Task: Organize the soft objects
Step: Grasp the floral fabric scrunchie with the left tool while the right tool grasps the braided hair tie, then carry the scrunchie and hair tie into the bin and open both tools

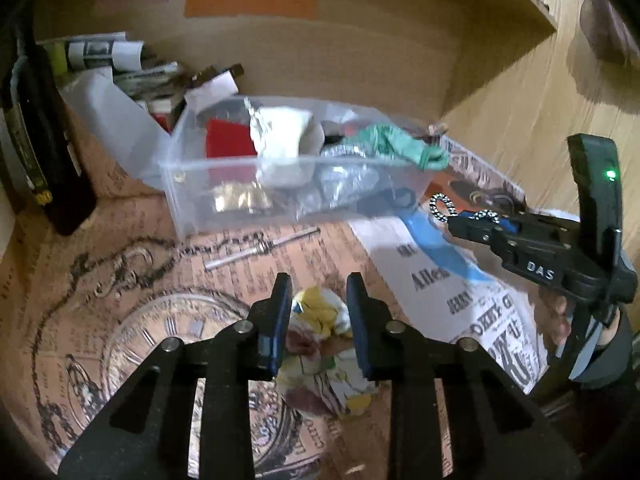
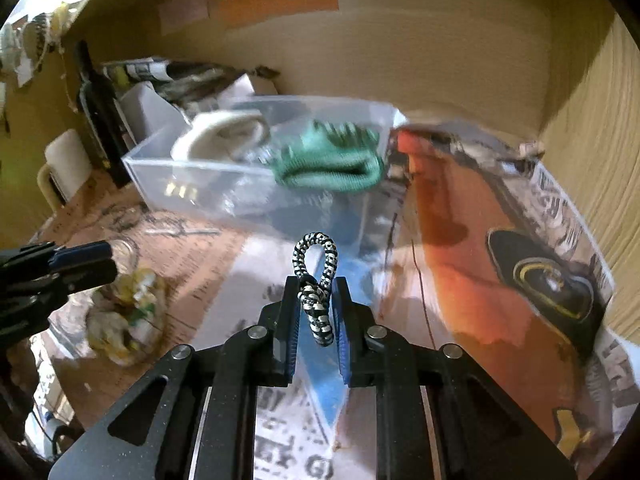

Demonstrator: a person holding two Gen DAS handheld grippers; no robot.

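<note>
A clear plastic bin (image 1: 224,196) (image 2: 200,184) stands at the back of the desk, holding a white soft item (image 1: 284,140) (image 2: 224,132) and a green cloth (image 1: 400,146) (image 2: 332,164) draped over its rim. My right gripper (image 2: 318,292) (image 1: 452,220) is shut on a black-and-white braided cord (image 2: 316,280) (image 1: 442,206), held in front of the bin. My left gripper (image 1: 318,284) (image 2: 108,260) has its jaws around a crumpled yellow-and-white patterned cloth (image 1: 320,344) (image 2: 128,312) lying on the desk, pads not clearly pressing it.
A dark bottle (image 1: 44,148) (image 2: 100,112) stands at the back left beside rolled papers (image 1: 108,54). Printed newspaper-style paper (image 1: 480,300) covers the desk. A metal rod (image 1: 260,246) lies in front of the bin. Wooden walls enclose the back and right.
</note>
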